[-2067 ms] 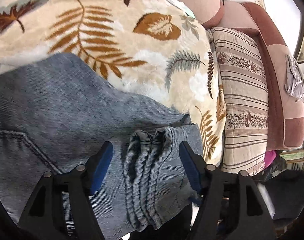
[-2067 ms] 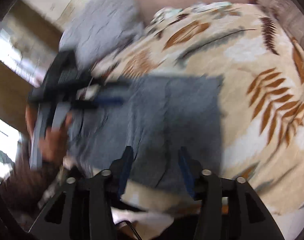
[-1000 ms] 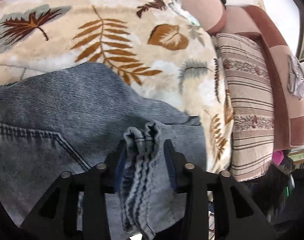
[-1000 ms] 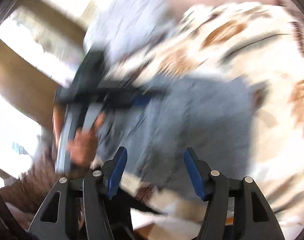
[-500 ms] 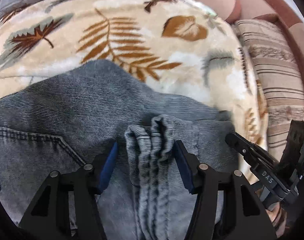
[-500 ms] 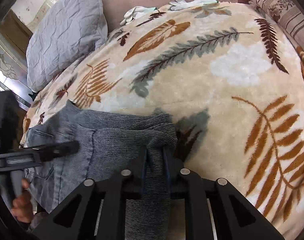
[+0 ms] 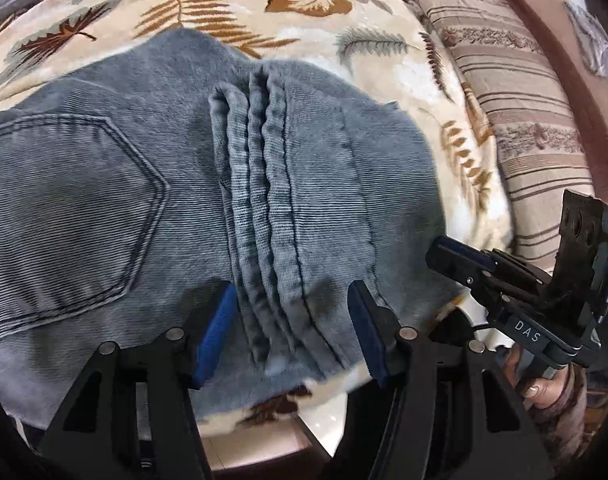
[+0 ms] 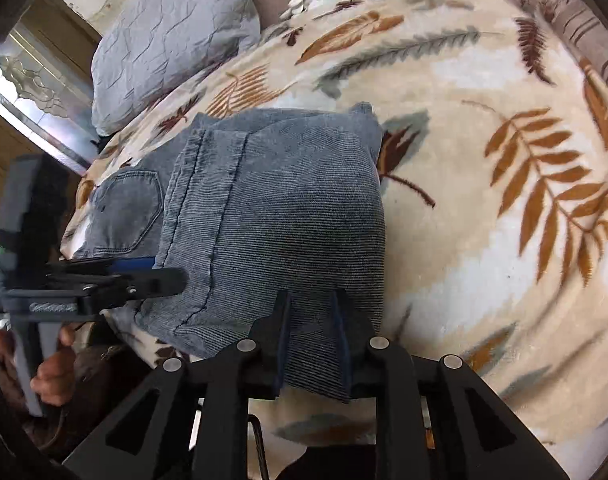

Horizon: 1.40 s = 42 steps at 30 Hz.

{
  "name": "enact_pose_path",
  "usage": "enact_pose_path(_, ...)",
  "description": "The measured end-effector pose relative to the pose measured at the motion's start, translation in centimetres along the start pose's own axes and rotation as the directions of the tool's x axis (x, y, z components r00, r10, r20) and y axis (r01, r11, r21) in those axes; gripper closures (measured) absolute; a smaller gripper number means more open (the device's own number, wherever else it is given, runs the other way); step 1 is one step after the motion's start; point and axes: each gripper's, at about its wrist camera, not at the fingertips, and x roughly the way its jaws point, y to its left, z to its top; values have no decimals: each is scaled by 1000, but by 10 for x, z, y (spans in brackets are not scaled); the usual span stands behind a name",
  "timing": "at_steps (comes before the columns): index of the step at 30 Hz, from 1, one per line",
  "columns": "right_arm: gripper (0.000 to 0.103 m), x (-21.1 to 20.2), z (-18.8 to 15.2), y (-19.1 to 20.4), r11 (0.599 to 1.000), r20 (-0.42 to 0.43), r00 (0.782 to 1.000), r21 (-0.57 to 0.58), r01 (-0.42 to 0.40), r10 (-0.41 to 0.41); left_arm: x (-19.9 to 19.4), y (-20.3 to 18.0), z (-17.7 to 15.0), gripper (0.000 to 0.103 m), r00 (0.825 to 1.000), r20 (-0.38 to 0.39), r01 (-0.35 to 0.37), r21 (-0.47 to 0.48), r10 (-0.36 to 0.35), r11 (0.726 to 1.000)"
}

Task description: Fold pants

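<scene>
Home living room, sofa used as work surface.
Plush leaf-print blanket (image 8: pixel 483 80) over a pink-brown sofa (image 7: pixel 551 12); striped cushion (image 7: pixel 515 92) at one end, grey quilted pillow (image 8: pixel 164 36) at the other (patterned glass panel (image 8: pixel 36 88) behind it); folded jeans (image 7: pixel 184 184) lie on the blanket.

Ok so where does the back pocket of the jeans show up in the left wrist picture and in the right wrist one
Left wrist view: the back pocket fills the left side, left of the bunched hems.
Right wrist view: the same back pocket sits small at centre left, beyond the left gripper and partly under the folded legs.
Shared landmark: the leaf-print blanket under the jeans.
</scene>
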Motion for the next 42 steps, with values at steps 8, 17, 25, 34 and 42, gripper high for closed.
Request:
enact_pose_path(8,47,-20,12,99,976,90,996,-218,0,20,-98,100,-2,42,981,177,99,-143,-73,985)
enact_pose_path(17,46,62,-26,289,803,-8,1000,-596,-29,30,-155,278,-13,35,975,222,109,-397,-20,911)
enact_pose_path(25,42,118,-60,378,680,82,994,-726,105,-66,-130,339,16,33,975,138,217,-428,-174,878)
enact_pose_path(34,37,152,-86,410,518,224,956,-804,291,-189,-106,339,47,16,976,59,217,-303,-209,928)
enact_pose_path(42,78,157,-59,408,567,236,952,-765,304,-193,-113,297,43,88,966,74,256,-162,-247,953)
